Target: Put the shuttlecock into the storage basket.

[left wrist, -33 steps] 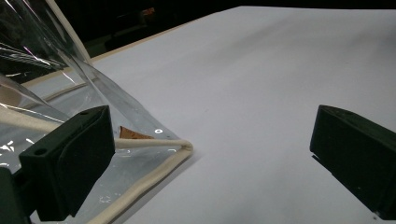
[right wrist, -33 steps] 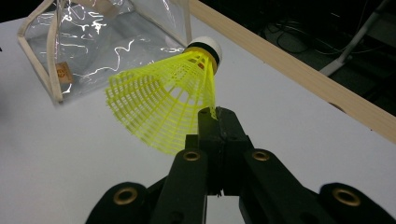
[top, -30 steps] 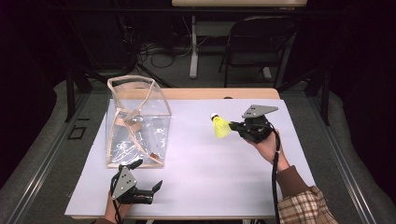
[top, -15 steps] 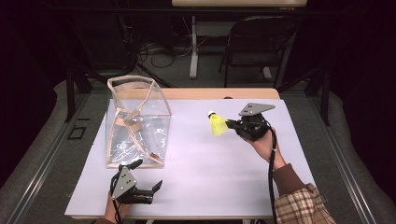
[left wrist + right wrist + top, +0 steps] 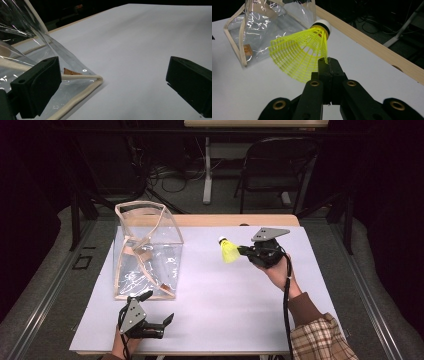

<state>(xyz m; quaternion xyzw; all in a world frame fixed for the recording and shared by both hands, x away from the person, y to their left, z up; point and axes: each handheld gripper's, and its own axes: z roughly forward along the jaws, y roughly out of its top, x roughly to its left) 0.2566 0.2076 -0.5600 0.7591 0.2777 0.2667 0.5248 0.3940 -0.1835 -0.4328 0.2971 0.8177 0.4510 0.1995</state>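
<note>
A yellow shuttlecock (image 5: 229, 251) (image 5: 299, 53) with a white cork tip hangs above the white table, right of centre. My right gripper (image 5: 243, 251) (image 5: 328, 62) is shut on the edge of its mesh skirt. A clear plastic bag (image 5: 145, 251) (image 5: 262, 25) with cream trim stands upright at the left of the table. My left gripper (image 5: 159, 309) (image 5: 112, 82) rests open near the front edge, just in front of the bag's near corner (image 5: 98, 78), with nothing between its jaws.
The table's white cover (image 5: 220, 300) lies on a wooden top whose far edge (image 5: 235, 220) shows behind it. A black folding chair (image 5: 277, 165) and cables stand on the floor beyond the table.
My right gripper has carried the shuttlecock slightly up and to the left. The left gripper and the bag have stayed put.
</note>
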